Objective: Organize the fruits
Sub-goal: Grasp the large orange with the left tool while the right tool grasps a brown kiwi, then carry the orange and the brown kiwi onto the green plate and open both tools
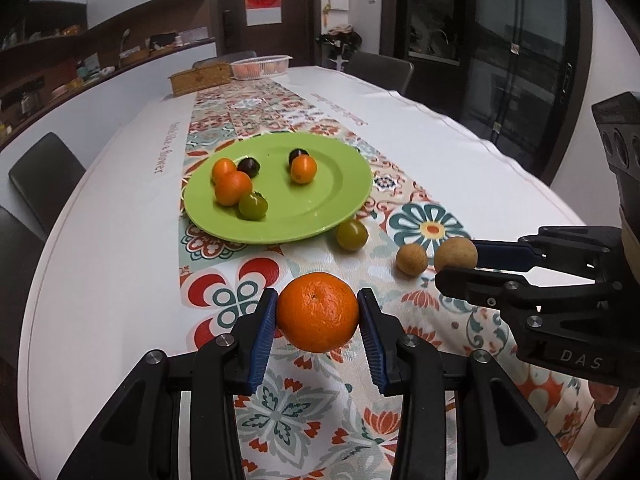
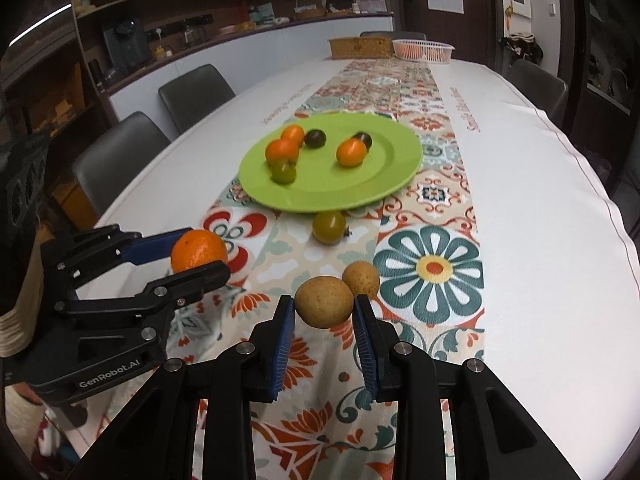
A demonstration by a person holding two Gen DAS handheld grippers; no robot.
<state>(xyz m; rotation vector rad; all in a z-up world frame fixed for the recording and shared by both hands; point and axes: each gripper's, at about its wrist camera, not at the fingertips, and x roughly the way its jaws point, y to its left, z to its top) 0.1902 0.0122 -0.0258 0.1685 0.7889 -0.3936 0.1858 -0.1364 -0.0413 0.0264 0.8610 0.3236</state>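
At the near end of the patterned tablecloth (image 1: 132,240), the left gripper (image 1: 318,316) is clamped on a round orange mandarin (image 1: 318,312), held clear above the cloth. The glossy round green plate (image 1: 340,196), already carrying small orange, dark and green fruits, lies at about eleven o'clock from it, the nearer arm I'd say. Further right, the right gripper (image 2: 324,312) pinches a round tan longan-like fruit (image 2: 324,302); the plate sits at twelve o'clock. A second tan fruit (image 2: 361,278) and a green tomato (image 2: 329,227) wait between.
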